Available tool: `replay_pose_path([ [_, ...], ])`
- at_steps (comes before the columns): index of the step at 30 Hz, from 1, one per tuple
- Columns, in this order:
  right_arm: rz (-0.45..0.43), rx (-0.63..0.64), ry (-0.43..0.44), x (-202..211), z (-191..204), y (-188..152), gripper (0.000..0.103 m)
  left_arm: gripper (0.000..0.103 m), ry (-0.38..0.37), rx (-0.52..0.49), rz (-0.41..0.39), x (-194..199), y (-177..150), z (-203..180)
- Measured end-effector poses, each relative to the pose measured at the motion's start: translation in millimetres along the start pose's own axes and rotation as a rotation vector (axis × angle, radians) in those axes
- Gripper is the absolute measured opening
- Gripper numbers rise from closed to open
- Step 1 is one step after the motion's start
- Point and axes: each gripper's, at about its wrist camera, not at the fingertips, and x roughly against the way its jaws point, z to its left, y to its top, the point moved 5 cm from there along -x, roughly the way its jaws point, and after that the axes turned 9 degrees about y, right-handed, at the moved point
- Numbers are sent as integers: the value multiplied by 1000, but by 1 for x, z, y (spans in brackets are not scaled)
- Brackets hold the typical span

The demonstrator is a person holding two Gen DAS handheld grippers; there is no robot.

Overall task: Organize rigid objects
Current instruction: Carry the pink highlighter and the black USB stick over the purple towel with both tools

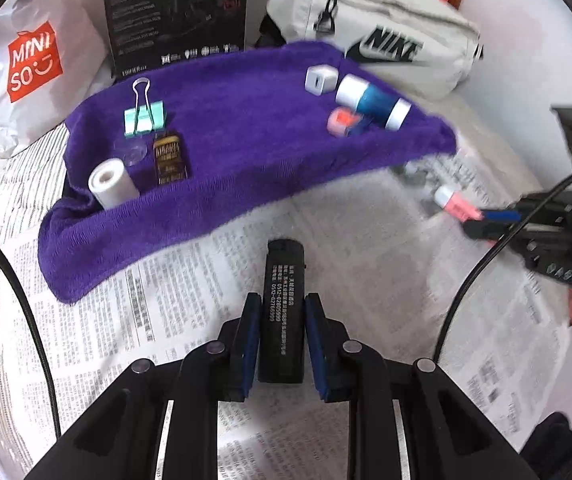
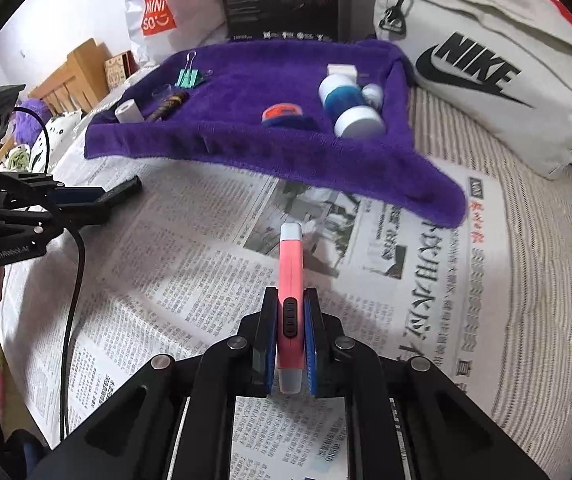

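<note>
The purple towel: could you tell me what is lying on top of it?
On the purple towel lie a binder clip, white roll, blue-and-white bottle, white charger and orange tape. Anything beneath it is covered.

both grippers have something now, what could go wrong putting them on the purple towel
1. The left gripper pinches the black bar near one end, so the long free end may swing or slip.
2. The right gripper holds the pink pen-like item over its buttons; squeezing might press them.
3. The purple towel is crowded: the blue and white bottle lies on its side and could roll if bumped.
</note>
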Motion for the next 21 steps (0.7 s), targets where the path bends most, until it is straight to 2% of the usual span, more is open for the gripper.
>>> replay_pose_path([
  [9,-6,6,-6,-3,3,0,12,23,41,3,9,-3,6,-5],
  [10,-10,4,-6,-3,3,0,12,21,39,2,12,-2,6,-5],
  [15,-14,-2,17,-2,4,3,12,21,-18,22,10,0,6,-7],
  [21,-35,2,37,5,3,10,12,21,-37,42,-2,8,7,-4],
])
